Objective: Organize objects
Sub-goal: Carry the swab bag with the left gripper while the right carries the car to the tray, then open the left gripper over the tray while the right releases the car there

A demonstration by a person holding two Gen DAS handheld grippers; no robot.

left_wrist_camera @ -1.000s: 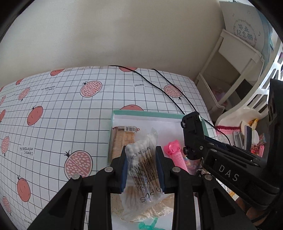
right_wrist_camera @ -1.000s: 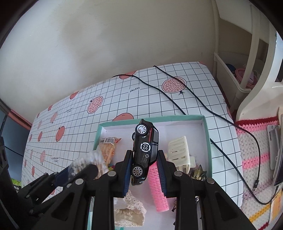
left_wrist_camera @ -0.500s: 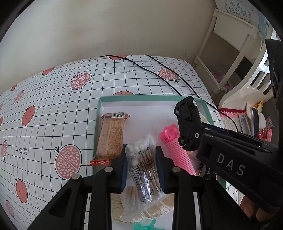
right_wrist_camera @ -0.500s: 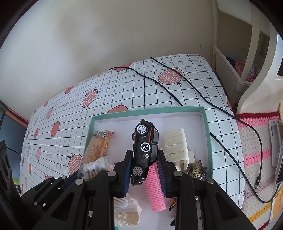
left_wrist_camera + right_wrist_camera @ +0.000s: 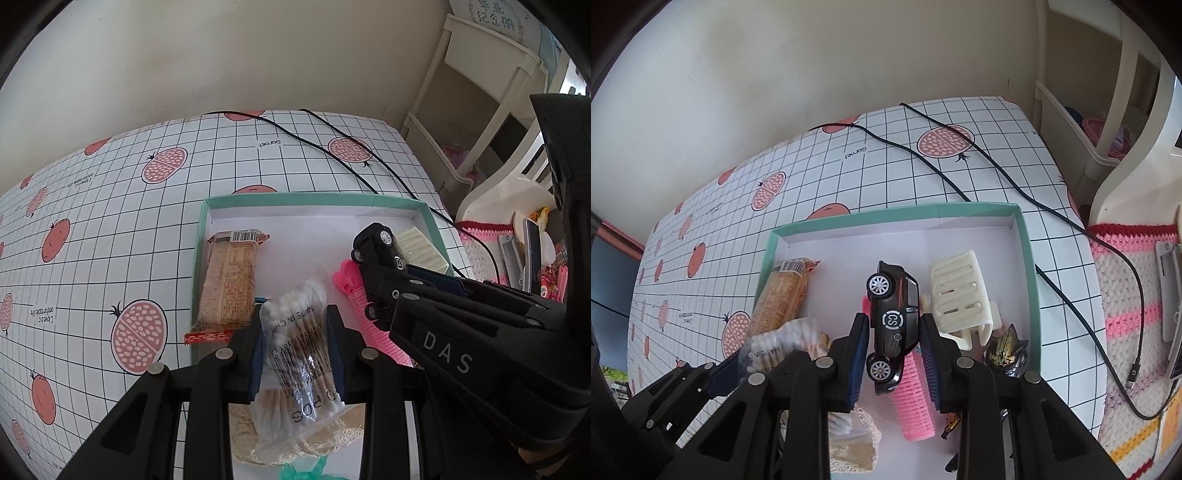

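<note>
The right gripper's [image 5: 373,291] black housing carried the white letters "DAS", and the black toy car [image 5: 894,326] between its jaws bore a round white "CS" badge on its side. Those jaws were easing apart, yet the car hung nose up between the blue pads above the pink hair roller [image 5: 914,397] inside the teal-rimmed box [image 5: 1030,273]. The left gripper [image 5: 295,349] pinched a clear bag of cotton swabs [image 5: 299,354] printed with a barcode and the partly readable words "MADE IN CH" and "POS", held over the box's near end. A biscuit packet [image 5: 229,280] with its own barcode lay along the box's left wall, and a cream soap tray [image 5: 960,295] rested at the right. The table wore a white grid cloth [image 5: 110,229] with pomegranates and the word "Garnet". 2 black cables [image 5: 960,177] crossed it toward a crocheted mat [image 5: 1126,295], beside a white shelf unit [image 5: 480,92].
</note>
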